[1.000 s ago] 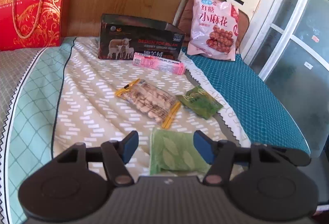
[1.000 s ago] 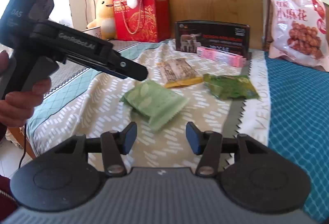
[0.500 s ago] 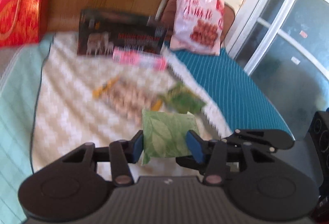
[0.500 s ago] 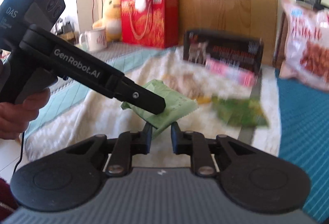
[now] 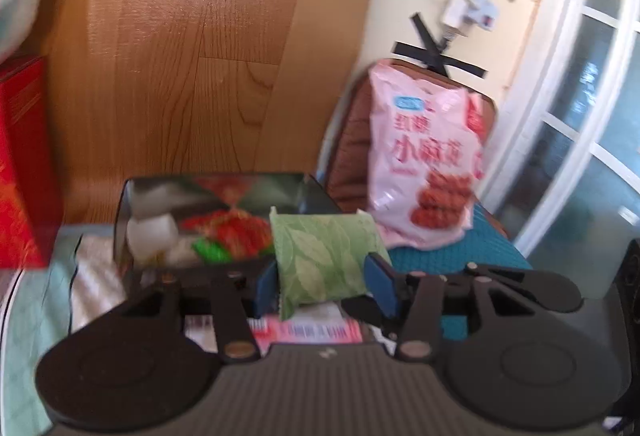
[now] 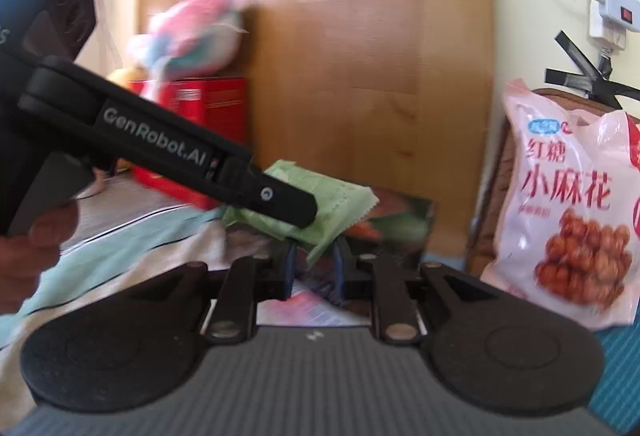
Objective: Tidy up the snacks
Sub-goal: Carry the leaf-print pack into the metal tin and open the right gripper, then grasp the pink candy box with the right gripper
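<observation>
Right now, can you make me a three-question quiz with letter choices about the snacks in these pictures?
1. Where is the big pink snack bag?
A. propped upright against the brown chair back
B. lying flat inside the dark box
C. hanging on the window

2. What colour is the packet being held?
A. red
B. green
C. blue

3. How is the green packet held?
A. by no gripper
B. by the left gripper only
C. by both grippers

Answers:
1 A, it leans on the brown chair back.
2 B, it is light green with a leaf pattern.
3 C, the left gripper has its pads on the packet's sides, and the right gripper pinches its lower corner.
</observation>
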Available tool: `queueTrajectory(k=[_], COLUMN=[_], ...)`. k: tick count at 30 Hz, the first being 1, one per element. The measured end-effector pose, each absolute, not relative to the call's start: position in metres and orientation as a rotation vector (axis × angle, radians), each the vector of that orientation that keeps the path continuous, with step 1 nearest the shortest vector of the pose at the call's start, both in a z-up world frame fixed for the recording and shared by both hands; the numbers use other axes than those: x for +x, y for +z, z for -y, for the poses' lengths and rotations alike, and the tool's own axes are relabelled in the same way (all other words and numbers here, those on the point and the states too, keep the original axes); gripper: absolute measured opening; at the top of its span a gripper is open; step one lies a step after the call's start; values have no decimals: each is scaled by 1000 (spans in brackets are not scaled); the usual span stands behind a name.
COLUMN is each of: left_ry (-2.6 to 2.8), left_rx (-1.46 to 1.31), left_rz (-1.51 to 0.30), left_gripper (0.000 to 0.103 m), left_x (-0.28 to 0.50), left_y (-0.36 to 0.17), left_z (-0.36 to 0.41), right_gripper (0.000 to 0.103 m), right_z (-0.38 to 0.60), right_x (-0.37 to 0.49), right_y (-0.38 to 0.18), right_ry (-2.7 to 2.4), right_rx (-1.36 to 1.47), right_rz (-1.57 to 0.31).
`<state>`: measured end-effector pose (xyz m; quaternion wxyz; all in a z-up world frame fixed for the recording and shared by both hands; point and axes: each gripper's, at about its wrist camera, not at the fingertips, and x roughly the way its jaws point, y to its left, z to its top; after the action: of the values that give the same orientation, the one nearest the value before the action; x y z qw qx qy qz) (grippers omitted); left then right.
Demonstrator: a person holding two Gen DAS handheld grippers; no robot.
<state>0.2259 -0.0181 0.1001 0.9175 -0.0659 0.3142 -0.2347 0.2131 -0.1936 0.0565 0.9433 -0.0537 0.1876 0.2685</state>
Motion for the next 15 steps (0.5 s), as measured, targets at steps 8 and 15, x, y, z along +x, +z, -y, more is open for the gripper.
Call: queueTrajectory(k=[8,15], left_ry=[-364,-389], left_rx=[-122,-233], left_rz=[-678,-675], left_gripper=[59,63], left_x=[274,234], left_y=[79,61], left_z=[27,-19], right_gripper=[39,39], right_z=[208,264], right_x=[262,232], right_y=[41,24], right_ry=[376,393], right_rx=[-111,74], right_rz=[-374,-496])
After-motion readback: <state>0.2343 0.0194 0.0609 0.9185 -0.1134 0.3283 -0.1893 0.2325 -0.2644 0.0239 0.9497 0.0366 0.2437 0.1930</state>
